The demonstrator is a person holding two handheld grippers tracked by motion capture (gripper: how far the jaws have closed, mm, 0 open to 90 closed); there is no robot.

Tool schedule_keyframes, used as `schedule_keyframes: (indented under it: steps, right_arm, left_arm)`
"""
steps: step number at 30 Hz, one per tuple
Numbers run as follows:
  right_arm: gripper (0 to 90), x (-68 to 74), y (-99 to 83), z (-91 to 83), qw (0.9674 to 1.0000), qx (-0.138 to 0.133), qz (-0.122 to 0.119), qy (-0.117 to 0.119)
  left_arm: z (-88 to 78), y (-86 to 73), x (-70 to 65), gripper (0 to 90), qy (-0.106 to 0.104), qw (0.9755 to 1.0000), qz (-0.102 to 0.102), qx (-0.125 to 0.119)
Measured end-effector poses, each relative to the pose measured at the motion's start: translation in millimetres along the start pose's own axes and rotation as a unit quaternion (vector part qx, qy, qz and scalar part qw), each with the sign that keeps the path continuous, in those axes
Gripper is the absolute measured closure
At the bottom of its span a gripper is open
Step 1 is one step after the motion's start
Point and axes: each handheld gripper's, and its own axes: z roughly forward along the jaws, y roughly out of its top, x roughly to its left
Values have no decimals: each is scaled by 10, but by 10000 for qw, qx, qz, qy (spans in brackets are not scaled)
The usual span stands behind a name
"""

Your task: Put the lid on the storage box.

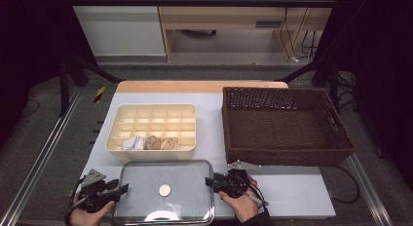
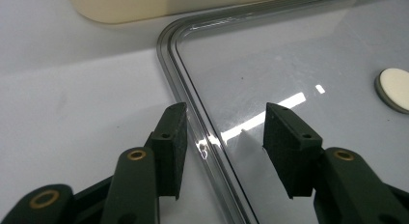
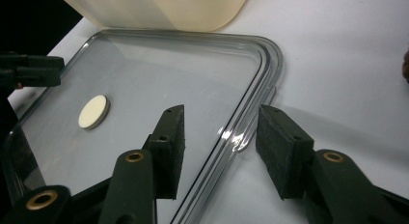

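Clear rectangular lid [image 1: 164,197] lay flat, long axis across the table, left gripper [image 1: 118,188] and right gripper [image 1: 210,181] straddled its short edges, jaws spread, not pinching.

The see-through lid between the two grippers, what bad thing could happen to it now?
The clear lid lies flat on the table, and both the left gripper and right gripper straddle only its thin rim, jaws open. A shallow pinch might slip off. If one side lifts first, the lid could tilt and bump the cream divider box just behind it.
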Motion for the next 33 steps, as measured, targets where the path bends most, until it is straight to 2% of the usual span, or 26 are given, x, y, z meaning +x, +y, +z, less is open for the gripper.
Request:
schedule_keyframes:
  steps: [7,10,19,28,32,33]
  right_arm:
    - [569,-21,9,-33,9994,-118,313,104]
    - [568,-6,13,-56,9992,-222,309,134]
    - [572,82,102,-216,9963,-651,295,475]
    - [551,122,153,-212,9944,-944,148,453]
    - [543,139,171,-204,9924,-1113,191,483]
    - [545,143,178,-207,9913,-1191,201,516]
  left_arm:
    - [-1,-3,3,514,5,10000,-4,-4]
    - [0,-9,3,510,-13,10000,-13,-26]
    - [-2,-21,26,478,-132,9999,-54,-79]
    - [-4,-28,41,462,-221,9997,-90,-100]
    - [-6,-28,52,450,-266,9995,-101,-99]
    - [-5,-30,47,445,-290,9994,-172,-119]
